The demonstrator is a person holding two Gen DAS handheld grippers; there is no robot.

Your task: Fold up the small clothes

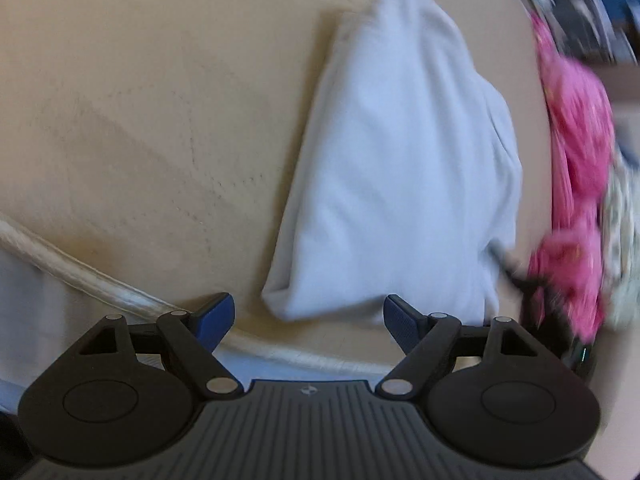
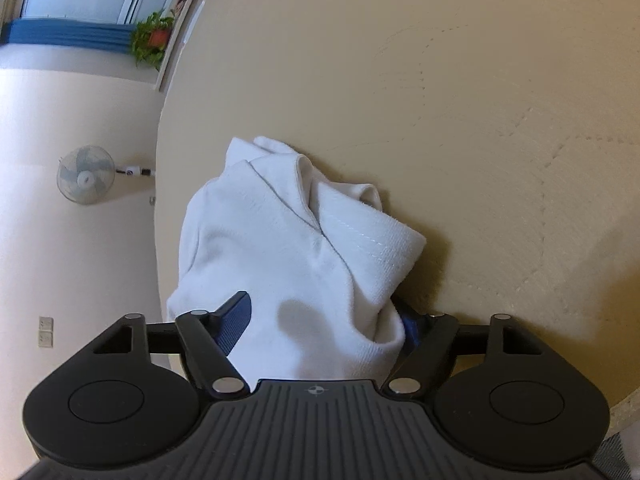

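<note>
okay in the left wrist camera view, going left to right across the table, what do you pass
Pale rope-like piped edge of the beige table cover → bare beige table surface → folded white cloth garment → crumpled bright pink patterned fabric at the right edge. The view is blurred on the right.

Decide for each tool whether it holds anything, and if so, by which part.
Left tool: open, nothing held; the white cloth lies just ahead. Right tool: the cloth's near end sits between its jaws, but whether the pads press on it cannot be told.

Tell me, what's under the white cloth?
The tan table lies under the white cloth. The cloth also covers most of one blue finger; anything else beneath is hidden.
</note>
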